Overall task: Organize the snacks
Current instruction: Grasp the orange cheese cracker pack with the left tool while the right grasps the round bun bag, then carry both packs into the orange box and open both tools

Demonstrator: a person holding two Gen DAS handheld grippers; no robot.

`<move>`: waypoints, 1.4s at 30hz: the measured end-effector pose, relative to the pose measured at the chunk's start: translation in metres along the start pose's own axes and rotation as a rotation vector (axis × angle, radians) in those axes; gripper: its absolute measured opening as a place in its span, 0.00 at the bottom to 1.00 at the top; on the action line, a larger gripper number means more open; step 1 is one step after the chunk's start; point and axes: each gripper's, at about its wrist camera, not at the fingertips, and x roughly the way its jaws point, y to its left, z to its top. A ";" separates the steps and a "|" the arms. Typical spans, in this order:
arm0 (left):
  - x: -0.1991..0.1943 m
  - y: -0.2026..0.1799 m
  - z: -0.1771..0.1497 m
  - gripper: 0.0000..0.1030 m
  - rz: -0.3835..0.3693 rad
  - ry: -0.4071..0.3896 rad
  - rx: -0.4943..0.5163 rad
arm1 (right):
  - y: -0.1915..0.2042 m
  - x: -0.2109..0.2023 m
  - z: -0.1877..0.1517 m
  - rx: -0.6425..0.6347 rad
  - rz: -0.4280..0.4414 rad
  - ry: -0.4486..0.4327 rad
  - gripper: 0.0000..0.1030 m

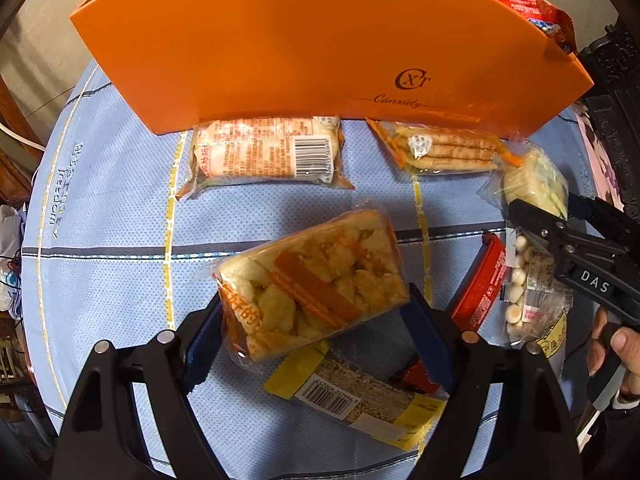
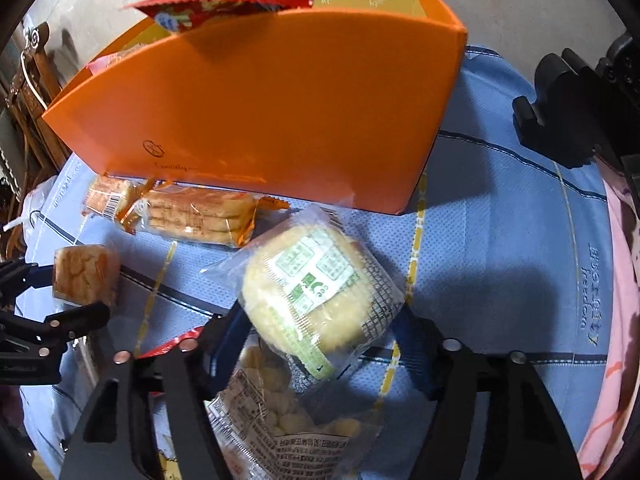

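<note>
Left gripper [image 1: 312, 312]: clamped on a clear-wrapped square pastry [image 1: 312, 280], blue pads pressed against its two short ends. The pastry hangs above the blue tablecloth [image 1: 120, 208], long axis running lower left to upper right in the left wrist view, printed face up with an orange diagonal band. The orange characters along its edge cannot be read in full.

Right gripper [image 2: 320, 336]: closed round a round cake [image 2: 308, 292] in clear wrap, pads against the wrapper on both sides. The green and white label faces up and is tilted; its print is too small to read.

Orange box [image 1: 304, 48]: stands open-topped at the far side of the cloth, front wall marked with a "CXT" monogram and script reading roughly "Canxiety". A red packet [image 2: 224, 4] juts over its rim; the box's other contents are hidden.

On the cloth against the box front: a barcode packet [image 1: 264, 152] and a biscuit packet [image 1: 440, 148], both lengthwise along the wall. Beneath the grippers lie a yellow-ended bar [image 1: 360, 396], a red pack [image 1: 480, 284] and a bag of small white balls [image 1: 528, 284], each partly covered. The cloth bears the word "freedom".
</note>
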 end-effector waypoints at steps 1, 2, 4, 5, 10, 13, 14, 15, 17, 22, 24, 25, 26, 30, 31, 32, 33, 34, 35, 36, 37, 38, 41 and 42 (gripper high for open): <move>-0.001 0.000 0.000 0.78 -0.001 0.000 0.001 | 0.000 -0.003 -0.001 0.007 0.004 -0.006 0.63; -0.002 0.000 -0.001 0.78 0.000 -0.002 0.002 | 0.000 -0.007 -0.003 0.011 0.005 -0.012 0.62; -0.004 0.001 -0.001 0.78 0.000 -0.006 0.003 | 0.003 -0.017 -0.005 0.011 0.004 -0.029 0.62; -0.006 0.003 -0.001 0.78 -0.003 -0.008 0.002 | 0.003 -0.022 -0.005 0.011 -0.001 -0.040 0.62; -0.018 0.006 -0.002 0.78 0.004 -0.033 0.004 | 0.015 -0.052 -0.010 0.007 0.001 -0.082 0.62; -0.036 0.008 -0.003 0.78 0.002 -0.062 0.014 | 0.019 -0.072 -0.010 -0.002 0.007 -0.111 0.62; -0.044 0.008 -0.004 0.78 0.004 -0.076 0.024 | 0.020 -0.079 -0.009 -0.006 0.010 -0.119 0.62; -0.051 0.006 -0.005 0.78 0.008 -0.087 0.032 | 0.020 -0.085 -0.006 -0.010 0.010 -0.129 0.62; -0.071 0.006 -0.004 0.78 0.000 -0.124 0.048 | 0.022 -0.103 0.003 -0.019 0.005 -0.158 0.62; -0.119 0.010 0.012 0.79 -0.008 -0.223 0.058 | 0.033 -0.142 0.025 -0.027 -0.005 -0.230 0.62; -0.133 0.013 0.021 0.79 -0.011 -0.258 0.057 | 0.034 -0.150 0.035 -0.026 -0.006 -0.256 0.62; -0.140 0.014 0.027 0.79 -0.012 -0.275 0.057 | 0.036 -0.155 0.042 -0.024 -0.009 -0.271 0.62; -0.144 0.013 0.034 0.79 -0.012 -0.287 0.054 | 0.037 -0.157 0.048 -0.023 -0.007 -0.283 0.62; -0.155 0.020 0.061 0.79 -0.021 -0.318 0.033 | 0.042 -0.164 0.075 -0.007 0.005 -0.328 0.62; -0.157 0.022 0.069 0.79 -0.021 -0.328 0.027 | 0.042 -0.163 0.084 0.002 0.012 -0.336 0.62; -0.157 0.024 0.079 0.79 -0.023 -0.338 0.021 | 0.042 -0.160 0.092 0.013 0.017 -0.340 0.62; -0.153 0.022 0.086 0.79 -0.019 -0.339 0.013 | 0.042 -0.156 0.100 0.024 0.017 -0.341 0.62; -0.152 0.024 0.095 0.79 -0.021 -0.340 0.008 | 0.042 -0.152 0.105 0.031 0.015 -0.344 0.62; -0.151 0.026 0.104 0.79 -0.024 -0.345 0.006 | 0.042 -0.149 0.111 0.039 0.015 -0.344 0.62; -0.150 0.026 0.111 0.79 -0.019 -0.348 0.004 | 0.042 -0.146 0.117 0.047 0.018 -0.341 0.62; -0.148 0.026 0.117 0.79 -0.013 -0.348 0.004 | 0.042 -0.140 0.124 0.055 0.023 -0.335 0.62; -0.145 0.026 0.124 0.79 -0.009 -0.346 0.000 | 0.042 -0.136 0.128 0.060 0.022 -0.332 0.62; -0.137 0.025 0.138 0.80 0.000 -0.340 -0.010 | 0.042 -0.122 0.140 0.079 0.014 -0.318 0.64; -0.134 0.025 0.141 0.80 0.002 -0.334 -0.012 | 0.042 -0.118 0.142 0.081 0.014 -0.309 0.65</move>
